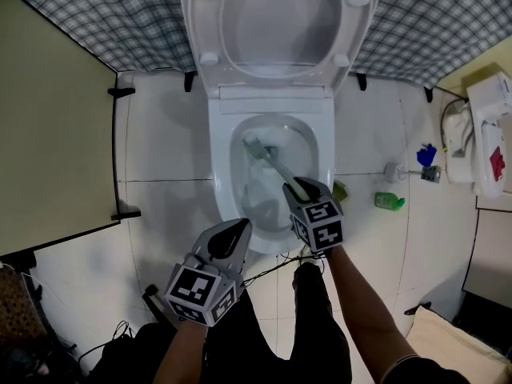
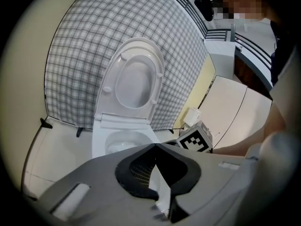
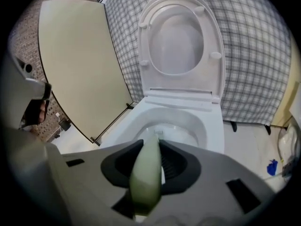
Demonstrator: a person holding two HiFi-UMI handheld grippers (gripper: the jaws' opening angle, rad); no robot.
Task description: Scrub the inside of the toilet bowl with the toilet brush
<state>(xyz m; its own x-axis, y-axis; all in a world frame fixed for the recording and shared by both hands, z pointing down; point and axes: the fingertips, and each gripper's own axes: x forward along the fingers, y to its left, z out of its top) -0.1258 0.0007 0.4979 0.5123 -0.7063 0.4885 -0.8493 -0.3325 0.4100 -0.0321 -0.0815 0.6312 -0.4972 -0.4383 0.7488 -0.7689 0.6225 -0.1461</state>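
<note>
Floor [image 1: 160, 214]: white tiles; the toilet stands on it at 12 o'clock from the person in the head view.
Wall covering [image 1: 120, 22]: grey plaid, behind the toilet from 10 to 2 o'clock.
Partition [image 1: 48, 134]: plain beige panel at 9 o'clock of the toilet.
Toilet [image 1: 220, 134]: white, with its lid and seat [image 1: 280, 14] raised against the plaid.
Toilet bowl [image 1: 248, 190]: open; the brush head sits inside it.
Toilet brush [image 1: 276, 166]: the bristle head lies low in the bowl at its 11 o'clock side. The handle slants up and out toward 5 o'clock. The pale green grip end [image 3: 146, 182] sits between the right gripper's jaws.
Right gripper [image 1: 302, 189]: above the bowl's 4 o'clock rim and pointing down into it. Its jaws pinch the brush handle from both sides.
Left gripper [image 1: 236, 229]: at 7 o'clock of the bowl, its tip over the front rim. Its jaws are pressed together with nothing held between them.
Green item [image 1: 389, 202]: small, lying on the tiles at 3 o'clock of the bowl, well apart from it.
</note>
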